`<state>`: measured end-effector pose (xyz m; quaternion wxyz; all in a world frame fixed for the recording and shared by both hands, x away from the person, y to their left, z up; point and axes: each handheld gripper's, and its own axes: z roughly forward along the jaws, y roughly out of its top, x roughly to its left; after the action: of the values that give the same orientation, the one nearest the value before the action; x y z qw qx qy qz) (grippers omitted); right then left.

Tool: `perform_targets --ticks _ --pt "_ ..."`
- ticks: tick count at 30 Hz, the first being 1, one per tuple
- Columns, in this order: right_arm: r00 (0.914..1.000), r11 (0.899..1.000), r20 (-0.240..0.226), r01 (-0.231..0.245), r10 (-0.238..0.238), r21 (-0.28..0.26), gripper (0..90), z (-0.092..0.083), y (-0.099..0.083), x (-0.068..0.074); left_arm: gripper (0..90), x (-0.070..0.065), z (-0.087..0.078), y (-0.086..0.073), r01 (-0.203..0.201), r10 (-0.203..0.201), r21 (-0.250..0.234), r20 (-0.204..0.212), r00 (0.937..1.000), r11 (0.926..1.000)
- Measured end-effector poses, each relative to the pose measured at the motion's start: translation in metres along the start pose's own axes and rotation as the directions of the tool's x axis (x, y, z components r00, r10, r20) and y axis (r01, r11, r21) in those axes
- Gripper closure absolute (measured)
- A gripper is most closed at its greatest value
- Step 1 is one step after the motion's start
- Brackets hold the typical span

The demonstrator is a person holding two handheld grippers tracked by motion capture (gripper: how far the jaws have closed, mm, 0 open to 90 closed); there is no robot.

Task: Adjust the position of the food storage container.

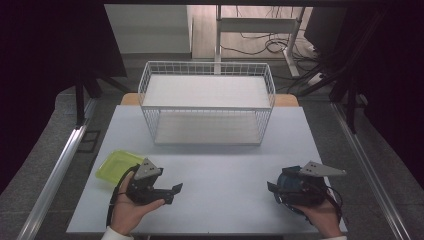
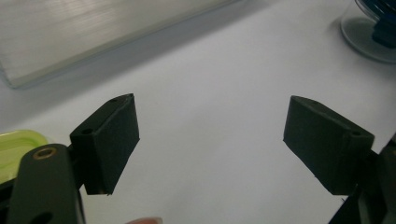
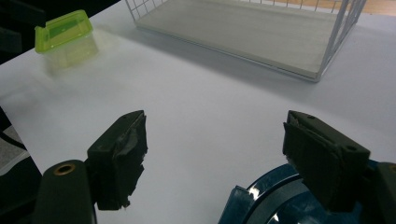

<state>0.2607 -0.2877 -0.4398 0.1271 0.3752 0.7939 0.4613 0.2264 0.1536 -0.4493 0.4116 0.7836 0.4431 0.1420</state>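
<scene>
Under my right gripper (image 1: 274,192), at its 6 o'clock, the blue spool (image 3: 261,203) is sitting; both jaws are standing wide, holding nothing. Left gripper (image 1: 174,194) is gaping wide too.

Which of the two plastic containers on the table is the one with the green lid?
The small box at the table's left edge, beside the left gripper: clear body, lime-green lid. The other container, under the right gripper, is round and blue.
</scene>
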Motion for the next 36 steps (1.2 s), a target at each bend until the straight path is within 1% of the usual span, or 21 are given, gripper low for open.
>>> perform_targets --ticks 3,5,6,9,11,13,16,17,19,23,24,25,26,29,30,31,32,33,34,35,36 --pt "0.9998 1.0 -0.008 -0.017 0.017 0.003 24.2 0.0 -0.001 -0.002 17.6 0.002 0.0 -0.001 0.007 -0.007 0.0 -0.005 1.0 1.0" --pt "0.9998 1.0 -0.011 -0.019 0.019 0.006 24.8 -0.001 -0.002 -0.003 17.5 0.003 0.0 -0.001 0.007 -0.007 0.004 -0.007 0.9999 1.0" --pt "0.9999 1.0 -0.002 -0.016 0.016 0.012 26.0 -0.002 -0.002 -0.004 17.4 0.003 0.0 -0.002 0.013 -0.013 0.0 -0.011 0.9999 0.9999" --pt "0.9989 0.999 0.025 -0.039 0.039 -0.006 28.2 -0.003 0.004 -0.007 17.4 0.001 -0.005 -0.007 0.001 -0.001 0.004 -0.014 0.9999 1.0" --pt "0.9979 0.998 0.003 -0.064 0.064 -0.017 29.6 -0.003 0.005 -0.006 17.4 0.0 -0.008 -0.006 -0.001 0.001 -0.006 -0.012 0.9999 1.0" --pt "0.9983 0.998 0.005 -0.057 0.057 -0.002 31.6 -0.003 0.005 -0.003 17.5 -0.002 -0.01 -0.005 -0.008 0.008 -0.018 0.002 1.0 0.9998" --pt "0.9989 0.999 0.004 -0.046 0.046 0.018 34.7 -0.004 0.005 0.001 17.5 -0.005 -0.01 -0.005 -0.022 0.022 -0.016 0.006 0.9997 0.9996" --pt "0.9991 0.999 0.006 -0.041 0.041 0.021 35.2 -0.004 0.005 0.001 17.4 -0.005 -0.007 -0.005 -0.025 0.025 -0.005 0.015 0.9996 0.9997" --pt "0.999 0.998 0.008 -0.044 0.044 0.034 36.7 -0.002 0.006 0.0 17.4 -0.004 -0.003 -0.004 -0.025 0.025 0.004 0.014 0.9996 0.9997" --pt "0.9992 0.998 0.011 -0.04 0.039 0.051 38.7 -0.001 0.006 -0.004 17.5 -0.001 -0.001 -0.002 -0.024 0.024 0.012 0.017 0.9996 0.9996" --pt "0.9991 0.998 0.021 -0.037 0.036 0.059 39.5 -0.002 0.005 -0.007 17.4 -0.001 -0.001 -0.001 -0.024 0.023 0.01 0.022 0.9995 0.9997" --pt "0.9991 0.998 0.021 -0.037 0.036 0.059 39.5 -0.002 0.005 -0.007 17.5 -0.001 -0.001 -0.001 -0.024 0.023 0.01 0.022 0.9995 0.9997" --pt "0.9985 0.997 0.026 -0.051 0.049 0.053 40.1 -0.006 0.003 -0.011 17.5 -0.001 0.0 0.0 -0.023 0.023 0.01 0.03 0.9993 0.9997" --pt "0.9973 0.997 0.048 -0.058 0.055 0.045 40.6 -0.012 0.003 -0.013 17.5 -0.003 0.001 0.0 -0.031 0.03 0.014 0.037 0.9989 0.9994" --pt "0.9973 0.997 0.048 -0.058 0.055 0.045 40.6 -0.012 0.003 -0.013 17.5 -0.003 0.001 0.0 -0.031 0.03 0.014 0.037 0.9989 0.9994" --pt "0.9962 0.997 0.072 -0.053 0.049 0.055 42.8 -0.017 0.004 -0.012 17.5 -0.004 0.0 0.0 -0.033 0.032 0.013 0.039 0.9987 0.9994" --pt "0.9962 0.997 0.072 -0.053 0.049 0.055 42.8 -0.017 0.004 -0.012 17.5 -0.004 0.0 0.0 -0.032 0.032 0.011 0.04 0.9987 0.9994" --pt "0.9954 0.997 0.085 -0.05 0.044 0.06 45.1 -0.019 0.005 -0.012 17.6 -0.004 -0.001 0.001 -0.032 0.032 0.008 0.042 0.9986 0.9995" --pt "0.9937 0.996 0.104 -0.048 0.04 0.07 47.3 -0.022 0.006 -0.013 17.6 -0.004 -0.001 0.001 -0.032 0.032 0.006 0.042 0.9986 0.9995" --pt "0.9902 0.995 0.132 -0.055 0.044 0.078 51.5 -0.028 0.007 -0.016 17.7 -0.003 -0.002 0.001 -0.032 0.032 0.008 0.042 0.9986 0.9995" --pt "0.9875 0.995 0.15 -0.061 0.049 0.083 54.4 -0.031 0.008 -0.018 17.7 -0.003 -0.002 0.001 -0.031 0.03 0.009 0.042 0.9987 0.9995"
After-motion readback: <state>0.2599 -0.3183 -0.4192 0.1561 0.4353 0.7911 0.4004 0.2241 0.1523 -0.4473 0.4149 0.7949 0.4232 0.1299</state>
